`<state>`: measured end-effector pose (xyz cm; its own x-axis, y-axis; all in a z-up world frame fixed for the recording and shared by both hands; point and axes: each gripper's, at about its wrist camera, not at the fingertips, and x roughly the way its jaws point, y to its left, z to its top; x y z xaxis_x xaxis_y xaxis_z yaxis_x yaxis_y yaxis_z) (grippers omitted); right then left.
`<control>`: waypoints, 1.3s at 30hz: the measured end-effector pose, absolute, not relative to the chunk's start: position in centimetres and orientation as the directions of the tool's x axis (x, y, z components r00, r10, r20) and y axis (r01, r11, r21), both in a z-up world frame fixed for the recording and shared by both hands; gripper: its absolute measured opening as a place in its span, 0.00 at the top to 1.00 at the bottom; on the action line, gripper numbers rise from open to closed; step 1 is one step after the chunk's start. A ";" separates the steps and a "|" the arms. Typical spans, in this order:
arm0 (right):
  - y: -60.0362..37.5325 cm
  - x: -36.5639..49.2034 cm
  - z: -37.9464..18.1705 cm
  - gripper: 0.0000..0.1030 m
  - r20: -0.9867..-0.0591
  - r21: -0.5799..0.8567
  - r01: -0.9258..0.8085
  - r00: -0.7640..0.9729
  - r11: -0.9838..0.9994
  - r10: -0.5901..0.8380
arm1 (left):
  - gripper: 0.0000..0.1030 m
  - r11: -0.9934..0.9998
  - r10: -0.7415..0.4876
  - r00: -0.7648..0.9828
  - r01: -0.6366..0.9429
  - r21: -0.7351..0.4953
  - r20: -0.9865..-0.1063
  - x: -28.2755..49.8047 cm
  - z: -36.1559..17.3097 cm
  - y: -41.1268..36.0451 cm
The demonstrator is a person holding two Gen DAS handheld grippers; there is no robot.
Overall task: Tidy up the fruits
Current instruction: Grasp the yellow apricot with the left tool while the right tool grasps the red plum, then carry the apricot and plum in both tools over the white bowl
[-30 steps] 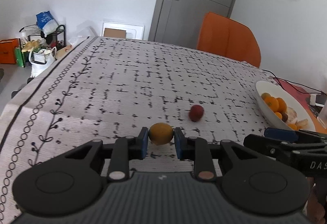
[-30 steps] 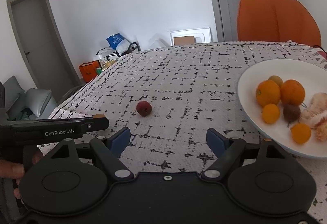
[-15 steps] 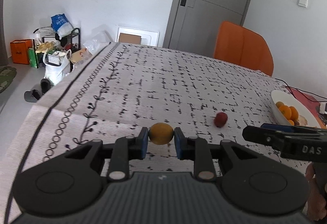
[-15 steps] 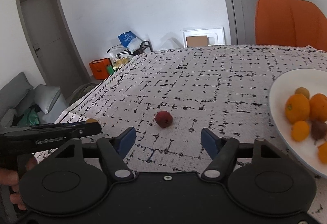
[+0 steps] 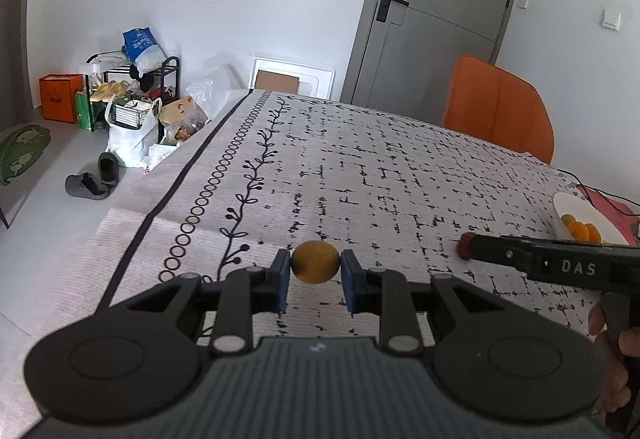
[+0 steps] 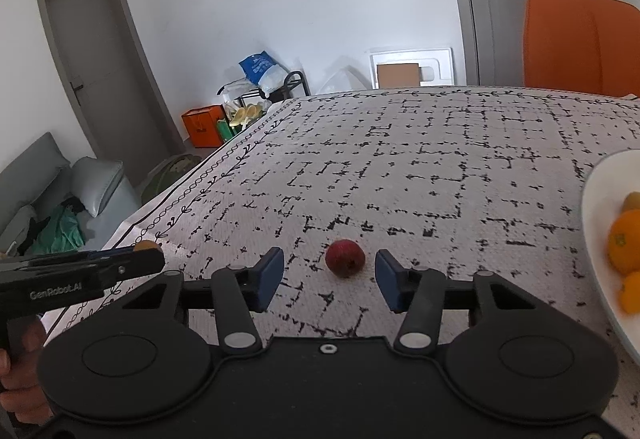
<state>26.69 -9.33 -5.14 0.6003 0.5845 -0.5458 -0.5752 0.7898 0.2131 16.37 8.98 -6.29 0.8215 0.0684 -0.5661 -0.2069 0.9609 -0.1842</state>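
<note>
on patterned tablecloth (image 6: 400, 167): right gripper (image 6: 329, 275) wide, straddling red fruit (image 6: 345, 258); centre, close gently. left gripper (image 5: 314, 275) clamping yellow fruit (image 5: 314, 267).

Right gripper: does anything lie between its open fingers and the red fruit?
No. In the right wrist view the right gripper is open around the red fruit, with only bare patterned tablecloth between.

On the surface (image 6: 400, 167) a small fruit (image 6: 345, 258) is set between the spread right tongs (image 6: 329, 274), a plate (image 6: 596, 239) of oranges (image 6: 626, 241) is placed to its right, and another fruit (image 5: 315, 261) is held in the left tongs (image 5: 314, 275), left of it.
</note>
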 end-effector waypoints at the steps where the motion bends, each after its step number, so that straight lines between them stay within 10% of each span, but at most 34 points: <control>1: -9.1 26.9 -5.2 0.53 -0.549 0.210 -0.574 0.601 0.791 0.581 | 0.75 0.960 0.069 0.821 -0.208 -0.185 -0.566 16.3 -6.3 9.1; 9: -8.3 28.0 -6.1 0.78 -0.579 0.187 -0.565 0.598 0.804 0.555 | 0.75 0.958 0.073 0.822 -0.216 -0.191 -0.564 16.1 -6.2 9.5; 39: -18.3 22.9 -1.7 0.78 -0.448 0.176 -0.447 0.757 0.877 0.475 | 0.76 0.981 -0.100 0.854 -0.002 -0.194 -0.510 18.2 -4.3 0.4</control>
